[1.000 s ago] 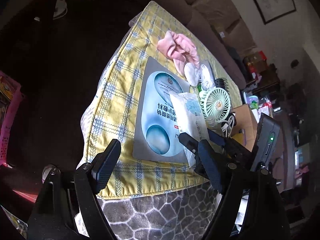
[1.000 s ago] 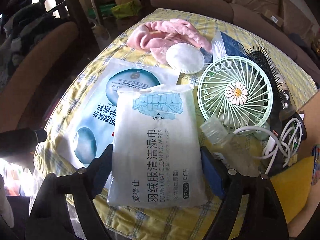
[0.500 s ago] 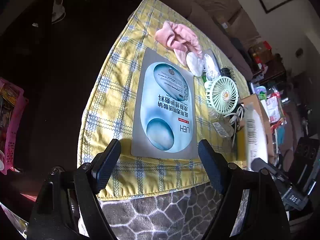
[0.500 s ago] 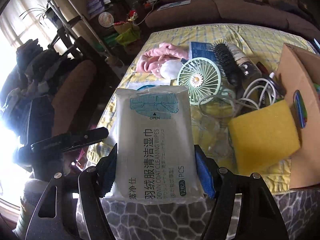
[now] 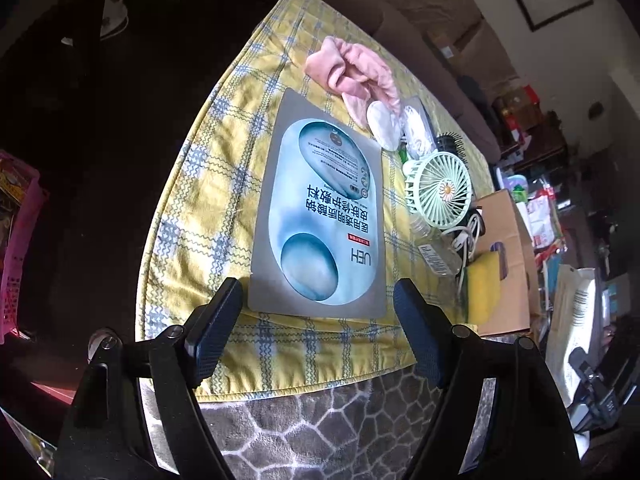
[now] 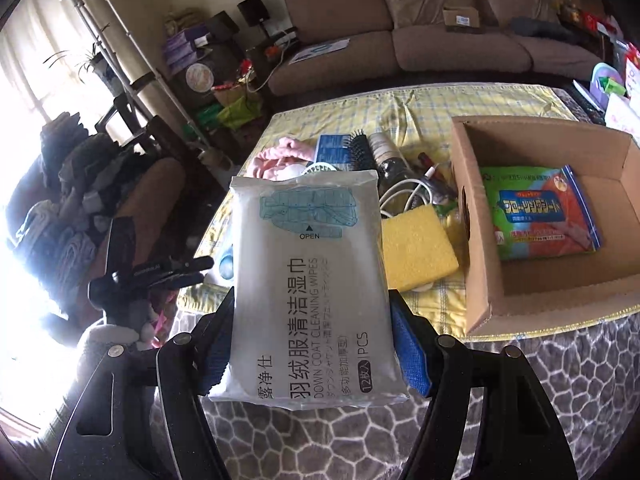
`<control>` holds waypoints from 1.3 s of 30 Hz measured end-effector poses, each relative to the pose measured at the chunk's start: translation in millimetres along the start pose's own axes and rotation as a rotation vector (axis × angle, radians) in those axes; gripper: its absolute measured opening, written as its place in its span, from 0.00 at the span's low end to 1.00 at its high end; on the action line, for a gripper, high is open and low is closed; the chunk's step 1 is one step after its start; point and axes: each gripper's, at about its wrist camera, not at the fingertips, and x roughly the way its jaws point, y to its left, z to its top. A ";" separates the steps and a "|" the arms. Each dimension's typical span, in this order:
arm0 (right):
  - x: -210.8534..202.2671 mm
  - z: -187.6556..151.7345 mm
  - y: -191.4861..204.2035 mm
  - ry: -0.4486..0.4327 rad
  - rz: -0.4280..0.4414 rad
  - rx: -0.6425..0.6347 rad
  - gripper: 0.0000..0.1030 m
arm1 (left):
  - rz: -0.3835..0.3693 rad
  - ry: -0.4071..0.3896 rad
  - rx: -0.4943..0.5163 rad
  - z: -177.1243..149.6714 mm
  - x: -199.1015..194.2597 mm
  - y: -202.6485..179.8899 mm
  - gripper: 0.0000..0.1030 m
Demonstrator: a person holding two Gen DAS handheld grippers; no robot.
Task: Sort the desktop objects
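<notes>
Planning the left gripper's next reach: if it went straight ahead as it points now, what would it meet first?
Probably the face mask packet lying flat between its open fingers, though depth is unclear.

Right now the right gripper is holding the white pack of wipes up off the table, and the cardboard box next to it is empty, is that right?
Not quite. The cardboard box is not empty: the right wrist view shows a green and red packet lying flat on its bottom. The rest holds: the right gripper is shut on the white pack of wipes, lifted above the table.
</notes>
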 end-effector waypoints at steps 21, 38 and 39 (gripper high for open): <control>117.5 -20.6 57.3 0.227 -0.280 -0.213 0.73 | -0.143 0.060 -0.061 -2.9 8.6 3.1 0.69; 179.5 42.7 62.6 0.272 0.019 -0.004 0.43 | -0.161 0.061 -0.101 -4.4 12.9 5.3 0.69; 189.4 43.8 62.1 0.283 -0.018 -0.011 0.44 | -0.160 0.062 -0.101 -4.5 12.9 5.4 0.69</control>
